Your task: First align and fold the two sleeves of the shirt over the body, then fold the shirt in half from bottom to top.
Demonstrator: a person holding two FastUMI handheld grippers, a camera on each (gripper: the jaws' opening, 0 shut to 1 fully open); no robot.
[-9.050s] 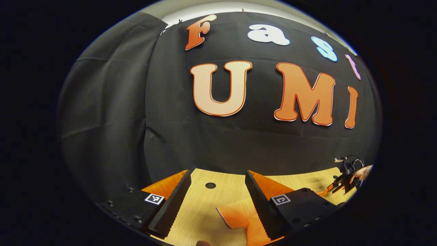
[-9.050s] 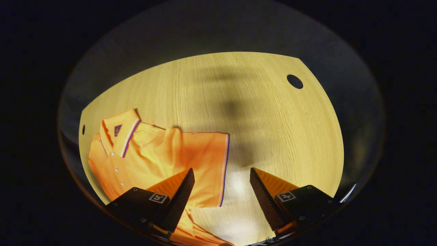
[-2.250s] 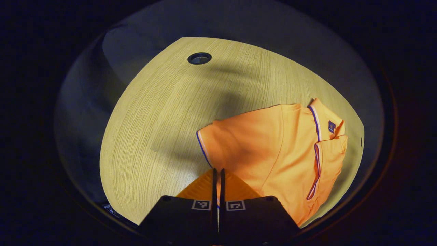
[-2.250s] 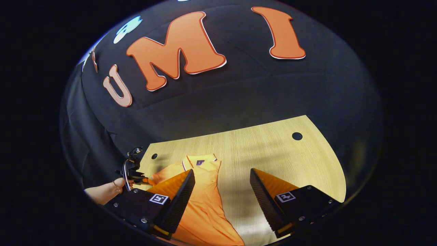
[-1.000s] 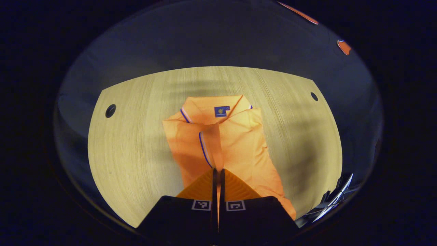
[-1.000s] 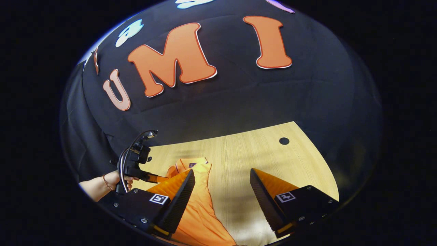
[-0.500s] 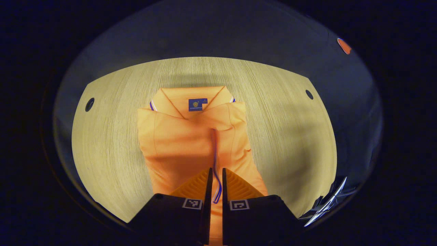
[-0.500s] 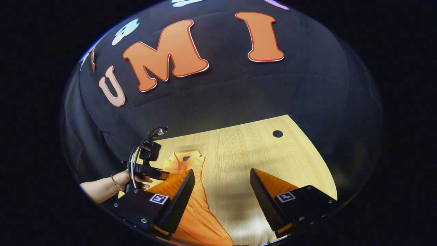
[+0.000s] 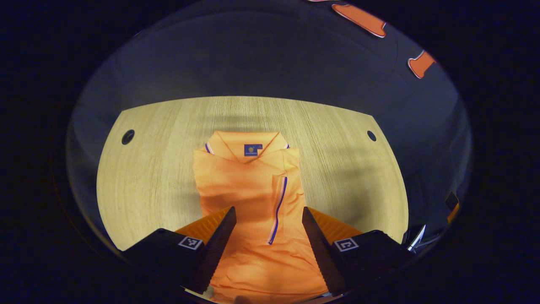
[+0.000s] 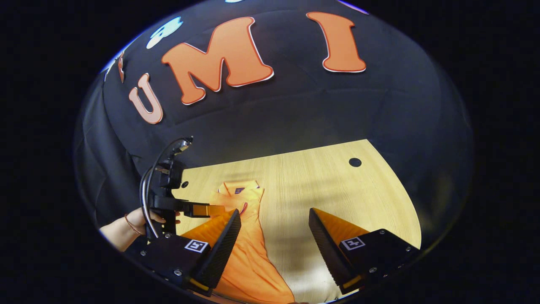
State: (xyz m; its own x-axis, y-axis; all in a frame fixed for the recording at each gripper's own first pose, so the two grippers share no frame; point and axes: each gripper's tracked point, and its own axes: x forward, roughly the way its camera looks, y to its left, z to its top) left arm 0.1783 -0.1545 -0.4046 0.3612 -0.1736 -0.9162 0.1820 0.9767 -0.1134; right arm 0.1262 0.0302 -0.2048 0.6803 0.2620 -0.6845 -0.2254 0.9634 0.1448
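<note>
Shirt lying lengthwise on the table, both sleeves folded in

Shirt [image 9: 253,190] lies flat on the wooden table [image 9: 147,169], long axis running straight away from my left gripper [image 9: 268,228], collar [image 9: 247,141] at the far end and hem nearest me. Inside the collar I see a small blue label [image 9: 253,149]; its writing is too small for me to read. Both sleeves sit folded over the body, and a blue-and-white trimmed sleeve edge [image 9: 278,209] runs down the middle. My left gripper hovers over the lower body with its fingers spread wide, grasping nothing. In the right gripper view, my right gripper [image 10: 274,232] is likewise released, above the table just beside the shirt's edge. Farther off there I see the left gripper, held by a hand [image 10: 141,219] with a bracelet. Two round holes [image 9: 128,137] mark the table's far corners.
</note>
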